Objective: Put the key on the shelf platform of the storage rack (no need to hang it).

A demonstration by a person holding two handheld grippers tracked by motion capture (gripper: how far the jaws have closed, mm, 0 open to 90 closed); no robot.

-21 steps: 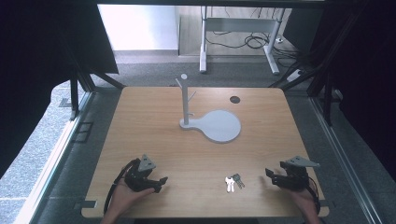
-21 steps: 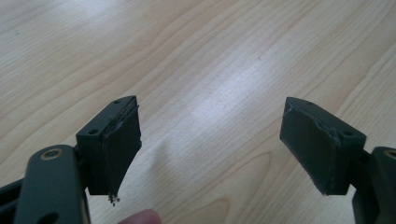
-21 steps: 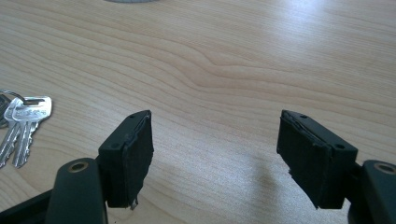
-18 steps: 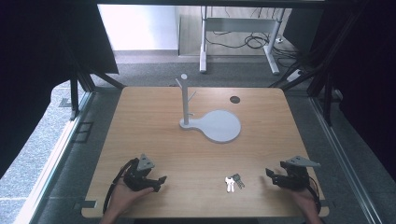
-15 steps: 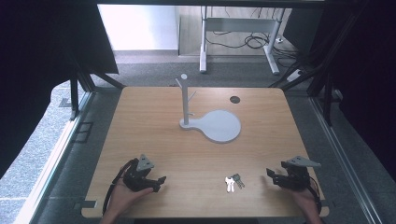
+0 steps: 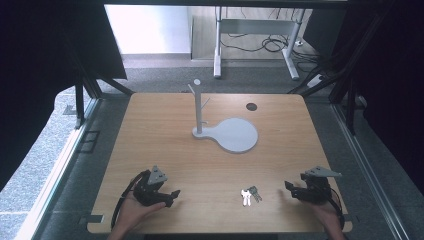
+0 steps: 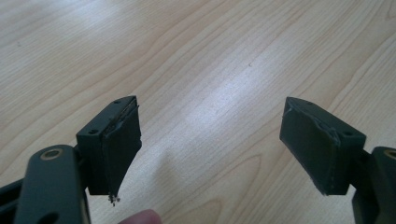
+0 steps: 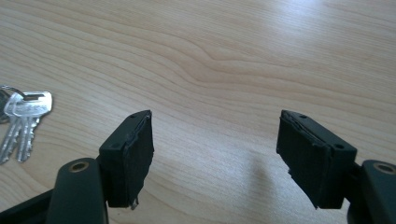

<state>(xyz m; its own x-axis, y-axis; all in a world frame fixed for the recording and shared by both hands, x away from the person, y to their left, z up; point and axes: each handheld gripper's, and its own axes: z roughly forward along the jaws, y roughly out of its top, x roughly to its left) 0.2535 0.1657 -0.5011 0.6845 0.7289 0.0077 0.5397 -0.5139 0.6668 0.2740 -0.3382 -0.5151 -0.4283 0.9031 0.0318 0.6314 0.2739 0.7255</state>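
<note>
High view: wooden table (image 6: 165,130), bunch of keys (image 6: 249,194) lying flat near the front edge, roughly at 6 o'clock from the grey stand (image 6: 199,107) whose round base plate (image 6: 236,135) sits mid-table. Small dark disc (image 6: 251,106) at about 1 o'clock from the stand.

Left gripper (image 6: 172,194) rests at the front left, cradled in a hand (image 6: 134,210) palm-up from below, jaws pointing toward 3 o'clock, at the keys but well apart from them. Right gripper (image 6: 287,186) sits at the front right over a hand (image 6: 325,212), jaws pointing toward 9 o'clock, keys near but not touching.

Left gripper view: left gripper (image 7: 210,144) with jaws spread wide, bare wood between, a fingertip at the bottom edge.

Right gripper view: right gripper (image 8: 215,156) likewise wide apart, nothing between the pads; keys (image 8: 21,122) at 9 o'clock, silver blades side by side, detail the high view lacks.
</note>
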